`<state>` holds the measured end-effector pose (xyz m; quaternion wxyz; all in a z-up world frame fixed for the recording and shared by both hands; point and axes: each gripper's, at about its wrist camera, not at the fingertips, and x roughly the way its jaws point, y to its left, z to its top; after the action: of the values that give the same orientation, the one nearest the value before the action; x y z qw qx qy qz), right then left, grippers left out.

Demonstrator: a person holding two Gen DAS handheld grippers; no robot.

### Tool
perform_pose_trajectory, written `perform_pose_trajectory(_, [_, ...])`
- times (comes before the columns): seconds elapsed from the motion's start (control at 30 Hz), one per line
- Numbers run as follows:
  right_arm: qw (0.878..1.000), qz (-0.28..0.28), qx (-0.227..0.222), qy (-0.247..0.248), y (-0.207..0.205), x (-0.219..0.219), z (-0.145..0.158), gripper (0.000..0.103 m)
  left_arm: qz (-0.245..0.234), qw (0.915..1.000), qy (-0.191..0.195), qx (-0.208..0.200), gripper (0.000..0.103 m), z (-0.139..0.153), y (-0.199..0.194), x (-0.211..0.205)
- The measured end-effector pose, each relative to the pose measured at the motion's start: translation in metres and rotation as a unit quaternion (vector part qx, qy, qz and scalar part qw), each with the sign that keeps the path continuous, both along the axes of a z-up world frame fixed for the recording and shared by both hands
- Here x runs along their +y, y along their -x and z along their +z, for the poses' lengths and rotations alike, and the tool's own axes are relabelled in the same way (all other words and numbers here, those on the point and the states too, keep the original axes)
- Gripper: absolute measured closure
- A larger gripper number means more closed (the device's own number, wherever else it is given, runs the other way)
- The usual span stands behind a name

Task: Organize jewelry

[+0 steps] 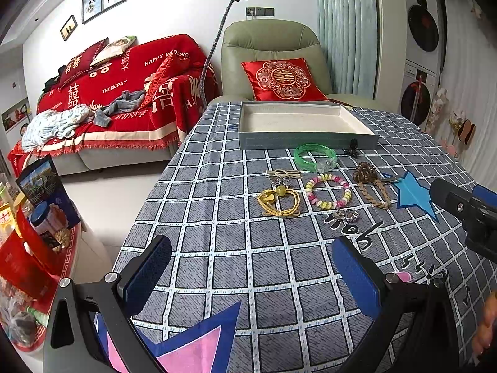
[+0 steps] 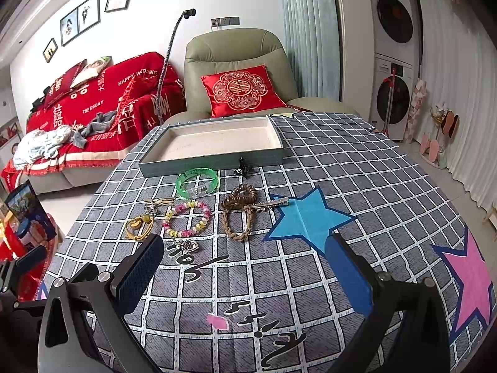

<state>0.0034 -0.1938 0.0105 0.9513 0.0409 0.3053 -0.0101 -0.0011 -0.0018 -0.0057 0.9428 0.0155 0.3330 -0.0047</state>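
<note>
Looking along our left gripper [image 1: 251, 276], jaws spread and empty, we are seeing jewelry like a green bangle [image 1: 315, 157] lying before the tray [image 1: 307, 140]; a sofa throw [image 1: 130, 87] reads "HAPPY WEDDING", "THE BIGDAY". Looking along our right gripper [image 2: 245, 273], also spread, we are seeing the beaded bracelet [image 2: 187, 219] near the left fingertip [image 2: 141, 272].

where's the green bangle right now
In both views the green bangle lies on the tablecloth just before the tray, behind the bead bracelet.

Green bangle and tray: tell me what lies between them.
Nothing lies between them. In the right wrist view the green bangle sits just in front of the tray, with only a thin strip of checked tablecloth between them.
</note>
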Motion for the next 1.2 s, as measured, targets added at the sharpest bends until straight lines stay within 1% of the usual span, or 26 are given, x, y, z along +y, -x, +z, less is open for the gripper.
perform_pose_trajectory(0.3, [1.000,-0.002,0.004,-0.004,0.000,0.002,-0.002,0.000,-0.003,1.0000,0.001,0.007,0.000,-0.001,-0.005,0.000])
perform_pose_trajectory(0.5, [1.000,-0.004,0.013,-0.008,-0.007,-0.004,-0.004,0.000,-0.004,0.9998,0.003,0.018,0.000,-0.002,-0.011,0.000])
perform_pose_trajectory(0.63, [1.000,-0.006,0.026,-0.010,-0.014,-0.008,-0.007,0.000,-0.001,0.9993,0.007,0.037,0.000,-0.006,-0.021,0.002])
perform_pose_trajectory(0.73, [0.999,-0.012,0.037,-0.013,-0.020,-0.013,-0.009,0.000,-0.001,0.9980,0.020,0.059,0.000,-0.010,-0.032,0.006])
perform_pose_trajectory(0.9, [0.997,-0.018,0.067,-0.024,-0.038,-0.022,-0.014,0.000,-0.018,0.9943,0.035,0.099,0.000,-0.016,-0.055,0.010])
perform_pose_trajectory(1.13, [0.992,-0.020,0.120,-0.033,-0.074,-0.030,-0.030,0.000,-0.011,0.9913,0.036,0.126,0.000,-0.023,-0.091,0.018])
perform_pose_trajectory(1.2, [0.990,-0.022,0.136,-0.036,-0.085,-0.033,-0.036,0.000,-0.024,0.9893,0.046,0.136,0.000,-0.027,-0.101,0.018])
